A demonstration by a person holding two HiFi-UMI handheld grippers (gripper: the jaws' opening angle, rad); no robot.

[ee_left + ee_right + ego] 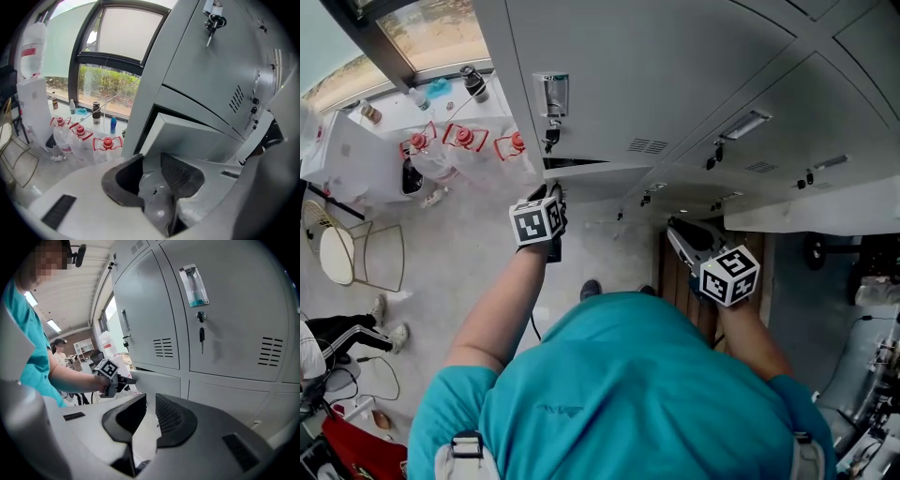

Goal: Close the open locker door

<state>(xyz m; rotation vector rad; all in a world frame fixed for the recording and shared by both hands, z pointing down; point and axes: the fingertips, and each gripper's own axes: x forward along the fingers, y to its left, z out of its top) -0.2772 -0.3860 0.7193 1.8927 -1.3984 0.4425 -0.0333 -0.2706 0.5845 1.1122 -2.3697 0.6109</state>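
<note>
Holds left gripper (550,192) spread and empty just beside the free edge of the ajar locker door (197,140), open floor (469,244) to its left; right gripper (147,416) spread, empty, near closed lockers (234,310).

Head view: steeply down from above; lockers (675,75) upper right.
Left gripper view: close on open locker door (201,140).
Right gripper view: nearby, shares that door.

Pale grey floor (478,234), viewed steeply from above. Standing directly on it, a cluster of clear water bottles (459,150) with red caps and handles. Just beside the bottles, a small object (434,197) lying flat, kind not discernible. Well apart from the bottles, toward the viewer: wire-frame chair (337,255), pale shoe (397,335), dark shoe (591,289). Farther right of the bottles, brown wooden slats (675,272).
</note>
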